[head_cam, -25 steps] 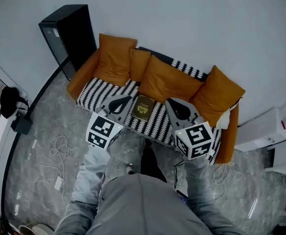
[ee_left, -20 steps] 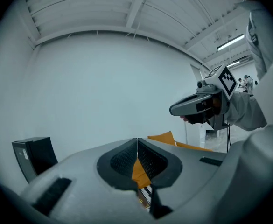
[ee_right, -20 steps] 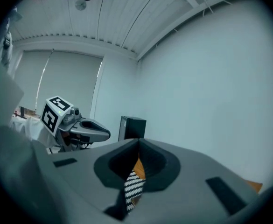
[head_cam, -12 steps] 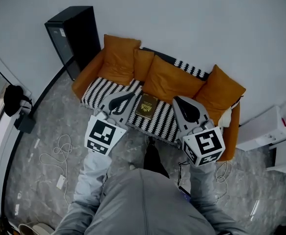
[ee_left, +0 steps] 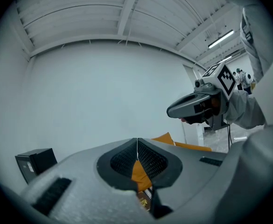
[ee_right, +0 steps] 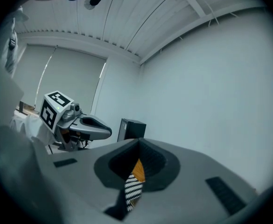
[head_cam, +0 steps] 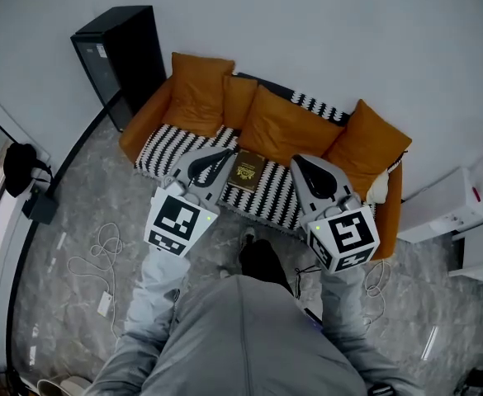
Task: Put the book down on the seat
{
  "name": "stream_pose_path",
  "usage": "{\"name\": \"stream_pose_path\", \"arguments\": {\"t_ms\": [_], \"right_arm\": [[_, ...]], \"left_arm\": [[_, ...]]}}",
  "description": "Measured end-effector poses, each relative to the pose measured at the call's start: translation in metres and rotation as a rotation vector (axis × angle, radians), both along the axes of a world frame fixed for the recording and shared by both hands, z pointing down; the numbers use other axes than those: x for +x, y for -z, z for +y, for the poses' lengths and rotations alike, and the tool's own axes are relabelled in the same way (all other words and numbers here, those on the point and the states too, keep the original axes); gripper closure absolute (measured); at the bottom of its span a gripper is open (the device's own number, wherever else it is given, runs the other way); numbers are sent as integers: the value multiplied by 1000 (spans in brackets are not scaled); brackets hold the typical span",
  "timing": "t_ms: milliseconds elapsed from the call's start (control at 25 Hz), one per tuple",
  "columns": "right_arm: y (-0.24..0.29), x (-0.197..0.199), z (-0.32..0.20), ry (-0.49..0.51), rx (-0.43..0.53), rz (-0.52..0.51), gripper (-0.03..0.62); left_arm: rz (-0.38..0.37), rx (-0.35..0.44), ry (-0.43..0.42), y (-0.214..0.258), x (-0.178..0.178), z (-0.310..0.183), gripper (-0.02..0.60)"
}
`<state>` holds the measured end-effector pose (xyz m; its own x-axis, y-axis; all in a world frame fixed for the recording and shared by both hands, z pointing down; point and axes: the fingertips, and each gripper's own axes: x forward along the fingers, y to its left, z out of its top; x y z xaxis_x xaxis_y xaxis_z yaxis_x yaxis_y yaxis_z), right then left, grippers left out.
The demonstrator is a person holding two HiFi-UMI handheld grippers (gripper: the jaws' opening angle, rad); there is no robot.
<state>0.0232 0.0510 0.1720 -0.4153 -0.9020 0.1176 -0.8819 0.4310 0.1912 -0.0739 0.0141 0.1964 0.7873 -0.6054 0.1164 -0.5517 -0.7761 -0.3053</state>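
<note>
A: First entry?

B: Book (head_cam: 247, 170): flat, rectangular, dark cover with a gold-coloured emblem. It lies on the seat (head_cam: 168, 143), which has a black-and-white striped cloth.

A: Around the book?

B: Plump orange cushions (head_cam: 284, 129) behind it. Left gripper (head_cam: 227, 153) just left of it and right gripper (head_cam: 300, 162) just right, both smooth grey shells, ribbed jaws pressed together, empty. Boxy black cabinet (head_cam: 117, 52) far left.

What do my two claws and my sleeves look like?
The left claw and right claw are matte grey tapered shells with black ribbed pads. Each carries a white cube with black square markers and a small green light. The sleeves are light grey.
</note>
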Motion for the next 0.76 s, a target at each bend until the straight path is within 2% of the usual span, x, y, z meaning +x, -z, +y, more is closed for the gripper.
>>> {"name": "stream_pose_path", "arguments": {"t_ms": [200, 480, 760], "right_arm": [[-2, 2, 0, 3, -8, 3, 566], [-7, 2, -8, 16, -19, -14, 566], [-11, 4, -17, 22, -20, -18, 566]], "left_arm": [[-3, 0, -19, -1, 6, 6, 555], [-30, -14, -6, -9, 2, 3, 555], [-19, -13, 8, -9, 0, -10, 555]]}}
